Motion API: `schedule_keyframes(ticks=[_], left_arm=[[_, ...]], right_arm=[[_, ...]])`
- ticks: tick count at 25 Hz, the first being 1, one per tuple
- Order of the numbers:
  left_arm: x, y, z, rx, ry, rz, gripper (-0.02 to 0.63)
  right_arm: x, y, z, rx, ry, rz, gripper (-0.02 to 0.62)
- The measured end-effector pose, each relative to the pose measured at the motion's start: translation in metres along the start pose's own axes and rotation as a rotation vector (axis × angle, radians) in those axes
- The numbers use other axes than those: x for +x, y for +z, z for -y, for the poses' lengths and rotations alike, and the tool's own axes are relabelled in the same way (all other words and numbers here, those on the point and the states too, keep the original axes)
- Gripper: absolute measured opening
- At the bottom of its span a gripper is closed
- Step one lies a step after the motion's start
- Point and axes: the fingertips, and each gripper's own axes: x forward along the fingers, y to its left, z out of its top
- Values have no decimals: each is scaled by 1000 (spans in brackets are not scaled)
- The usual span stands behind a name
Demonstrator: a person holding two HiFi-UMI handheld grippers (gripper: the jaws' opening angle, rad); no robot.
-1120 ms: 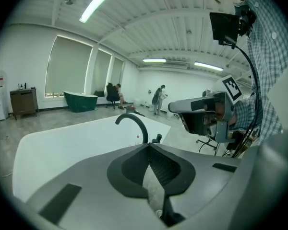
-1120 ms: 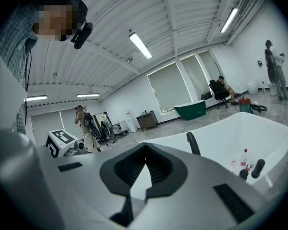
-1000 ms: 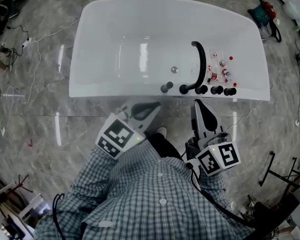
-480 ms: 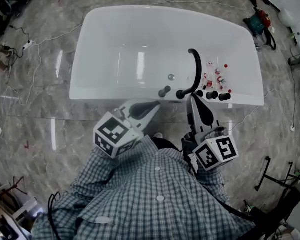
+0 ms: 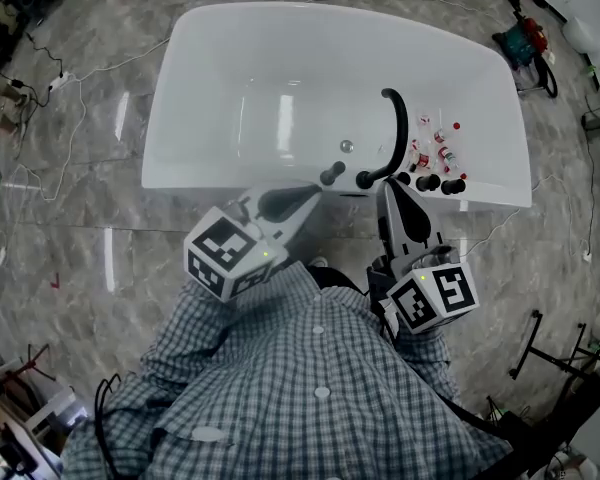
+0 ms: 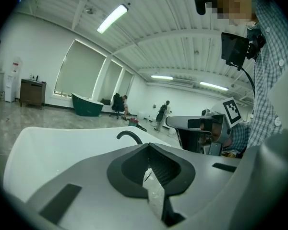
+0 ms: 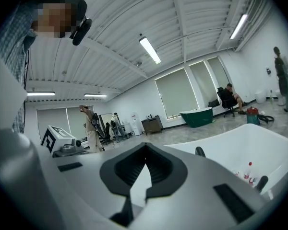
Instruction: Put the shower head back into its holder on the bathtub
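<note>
The white bathtub (image 5: 230, 183) lies crosswise in front of me in the head view. A black curved faucet (image 5: 398, 128) rises from its near rim, beside a row of black knobs (image 5: 428, 181). One black fitting (image 5: 332, 175) stands apart at the left of that row; I cannot tell whether it is the shower head or its holder. My left gripper (image 5: 317, 197) hovers just short of the rim below that fitting, shut and empty. My right gripper (image 5: 386, 190), also shut and empty, points at the faucet base. The left gripper view shows closed pads (image 6: 156, 169) over the tub (image 6: 48, 147).
Several small red-and-white bottles (image 5: 435, 146) lie inside the tub near the faucet. Cables (image 5: 70, 78) trail over the marble floor at left. A red and teal tool (image 5: 525, 38) sits at the upper right and a black stand (image 5: 540, 348) at lower right. People stand far across the room.
Both grippers have lifted a little in front of the tub's near rim. Their jaws have stayed shut with nothing in them.
</note>
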Motion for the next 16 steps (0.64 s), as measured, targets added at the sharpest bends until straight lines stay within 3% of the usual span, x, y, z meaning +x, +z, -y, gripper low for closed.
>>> schedule_keyframes(ticks=[16], left_arm=[[-1, -8, 14, -12, -26, -27, 11]], right_arm=[[-11, -5, 1, -5, -29, -24, 7]])
